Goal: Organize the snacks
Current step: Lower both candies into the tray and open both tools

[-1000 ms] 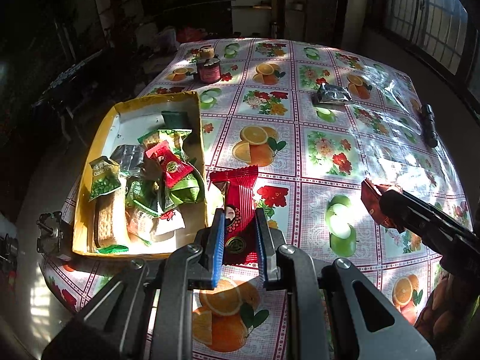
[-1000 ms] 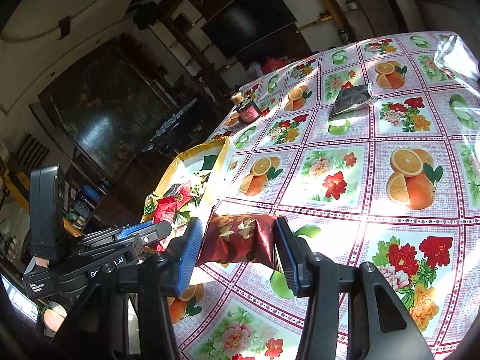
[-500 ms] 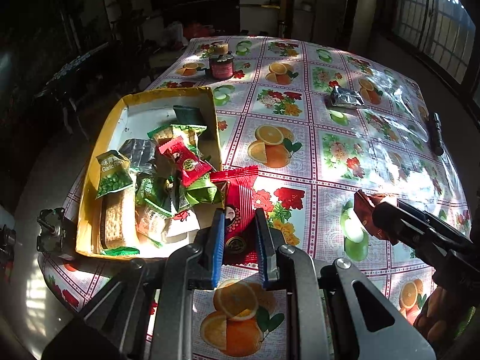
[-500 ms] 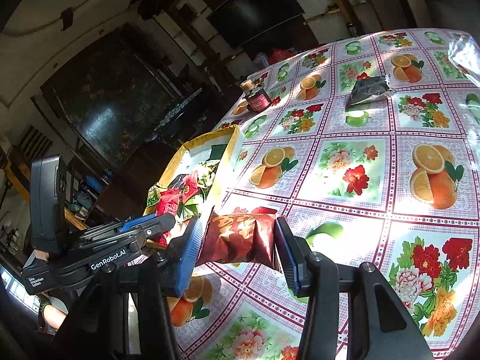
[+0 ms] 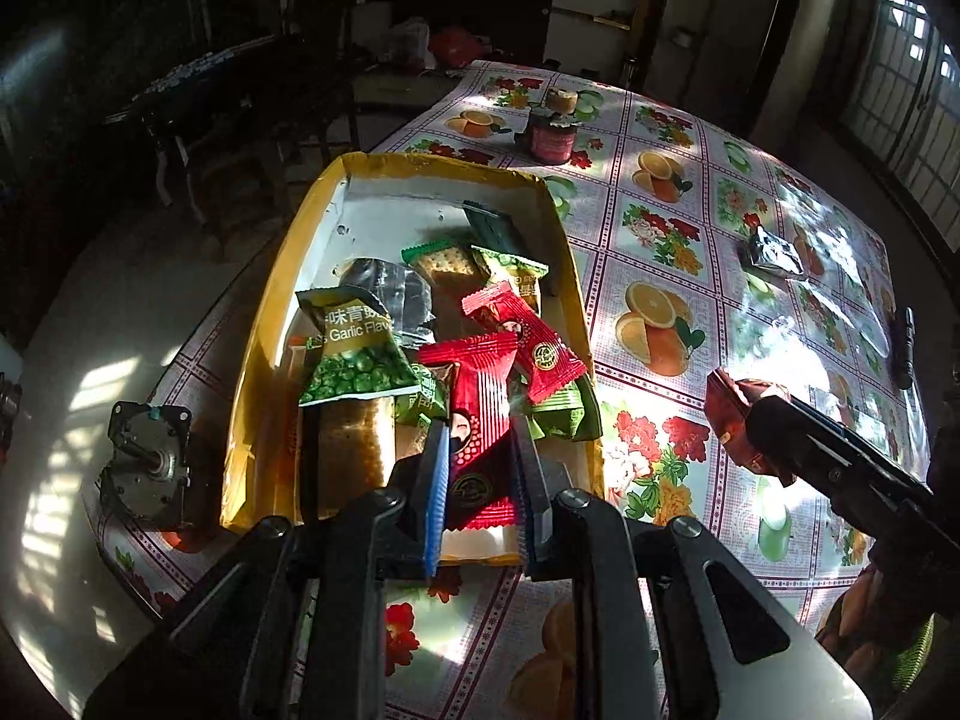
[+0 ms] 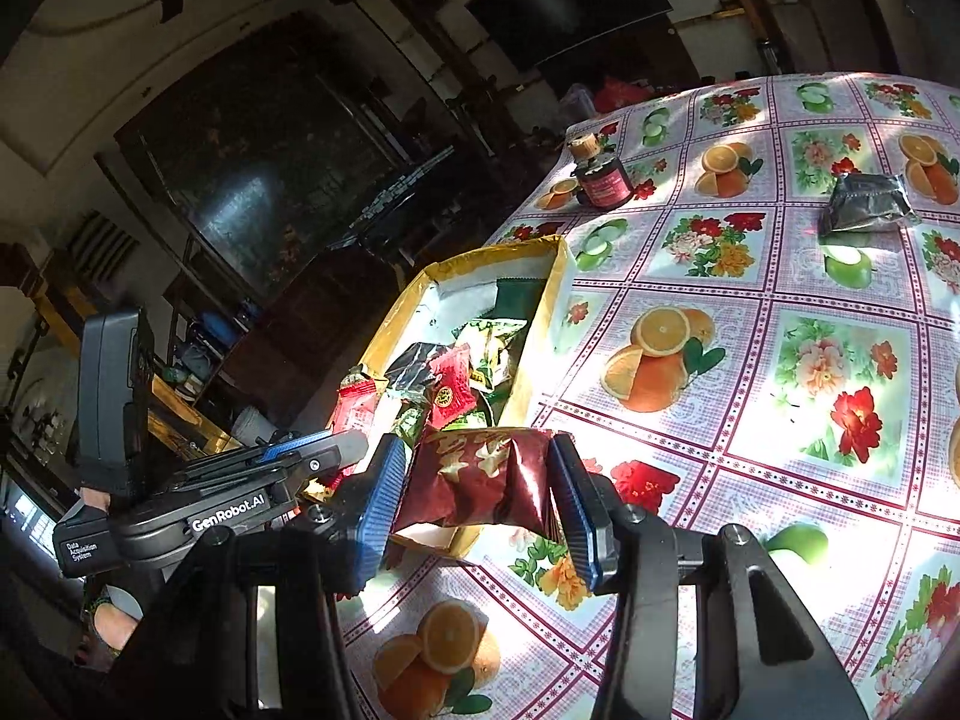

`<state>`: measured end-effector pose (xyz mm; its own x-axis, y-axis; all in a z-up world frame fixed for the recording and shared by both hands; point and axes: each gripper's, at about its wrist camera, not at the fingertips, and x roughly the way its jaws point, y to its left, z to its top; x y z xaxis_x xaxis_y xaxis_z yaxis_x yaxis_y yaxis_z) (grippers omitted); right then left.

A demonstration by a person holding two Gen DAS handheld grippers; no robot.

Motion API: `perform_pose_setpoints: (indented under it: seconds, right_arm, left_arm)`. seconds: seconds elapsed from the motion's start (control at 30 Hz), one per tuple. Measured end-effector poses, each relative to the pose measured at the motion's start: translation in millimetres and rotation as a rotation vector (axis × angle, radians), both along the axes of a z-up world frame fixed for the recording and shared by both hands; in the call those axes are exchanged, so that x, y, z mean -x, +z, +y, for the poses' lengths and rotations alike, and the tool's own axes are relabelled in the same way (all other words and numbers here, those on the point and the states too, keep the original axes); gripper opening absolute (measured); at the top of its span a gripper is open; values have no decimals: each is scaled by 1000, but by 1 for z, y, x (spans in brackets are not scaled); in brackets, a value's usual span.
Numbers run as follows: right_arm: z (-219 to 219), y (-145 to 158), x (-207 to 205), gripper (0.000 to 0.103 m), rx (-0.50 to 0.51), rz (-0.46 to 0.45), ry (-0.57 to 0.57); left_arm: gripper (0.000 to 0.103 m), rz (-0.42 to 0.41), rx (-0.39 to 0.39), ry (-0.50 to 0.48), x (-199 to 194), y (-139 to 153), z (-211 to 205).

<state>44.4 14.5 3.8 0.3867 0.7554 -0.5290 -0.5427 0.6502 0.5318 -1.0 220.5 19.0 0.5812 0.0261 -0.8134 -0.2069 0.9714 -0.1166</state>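
Left gripper (image 5: 477, 468): clamped on one red snack packet (image 5: 480, 420) over the yellow box (image 5: 264, 324) (near end). Right gripper (image 6: 474, 483): pinching one maroon packet (image 6: 480, 480). One silver packet (image 6: 864, 201), one jar (image 6: 603, 180) far; a small motor (image 5: 147, 462) in left view only.

On the green pea packet (image 5: 354, 354) lying in the yellow box (image 5: 264, 324), white Latin letters read "Garlic Flav", the rest of the word hidden by the packet beside it; above them stand white Chinese characters, of which "味青" can be made out. In the right wrist view the body of the left gripper (image 6: 360, 444) bears "GenRobot.AI" in white, and a small white label (image 6: 81, 552) at its rear end reads "Data Acquisition System" on three lines. The red packets carry round gold emblems (image 5: 543, 354), too small to read. The dark jar (image 6: 603, 180) on the table has a red label whose print cannot be read.
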Motion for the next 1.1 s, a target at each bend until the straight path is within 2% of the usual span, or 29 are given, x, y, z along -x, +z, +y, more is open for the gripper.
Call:
perform_pose_setpoints:
  seconds: [0.17,0.5,0.77,0.93,0.97,1.03,1.1]
  right_arm:
    - [39,-3,-29,49,7,1,28]
    - [93,-29,-86,49,81,25,29]
    - [114,-34,-103,49,133,-8,42]
    - [121,-33,-102,54,190,-21,58]
    - [123,-32,-101,55,196,-26,59]
    - [122,-31,-99,56,199,-30,56]
    - [120,-31,-101,60,194,-24,51]
  left_arm:
    - [20,15,46,-3,-7,-8,9]
    - [20,56,62,-28,-30,-25,8]
    - [21,81,78,-8,-45,-38,17]
    - [22,73,71,-5,-47,-36,19]
    - [23,72,77,-6,-47,-35,20]
    - [32,67,72,-1,-46,-33,20]
    - [57,52,61,4,-43,-29,20]
